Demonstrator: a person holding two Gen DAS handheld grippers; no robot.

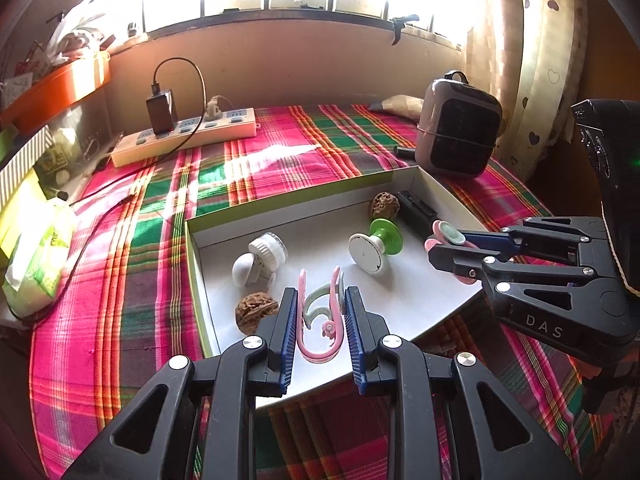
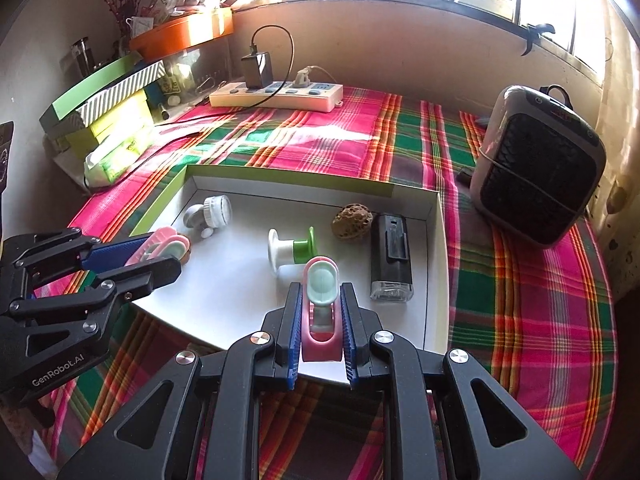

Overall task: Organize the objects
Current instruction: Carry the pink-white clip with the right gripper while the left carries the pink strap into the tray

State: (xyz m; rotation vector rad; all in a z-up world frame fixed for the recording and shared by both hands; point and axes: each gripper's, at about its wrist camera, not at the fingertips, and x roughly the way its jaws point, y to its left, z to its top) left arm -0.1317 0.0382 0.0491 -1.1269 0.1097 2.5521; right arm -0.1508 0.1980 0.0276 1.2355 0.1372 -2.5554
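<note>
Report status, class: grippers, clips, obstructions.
Left gripper shut on pink-and-mint plastic clip. Right gripper shut on matching clip. Both over white cardboard tray; nothing obstructing.

Both tools are black plastic. The left gripper (image 1: 320, 304) has two long fingers (image 1: 285, 322) lined with ribbed blue pads, and behind the jaws sit angular link arms with triangular cut-outs and round silver screws. The right gripper (image 2: 320, 300) is built alike. Seen from the side, its body behind the jaws bears the white letters "DAS"; the left one's body reads "GenRobot.AI".
</note>
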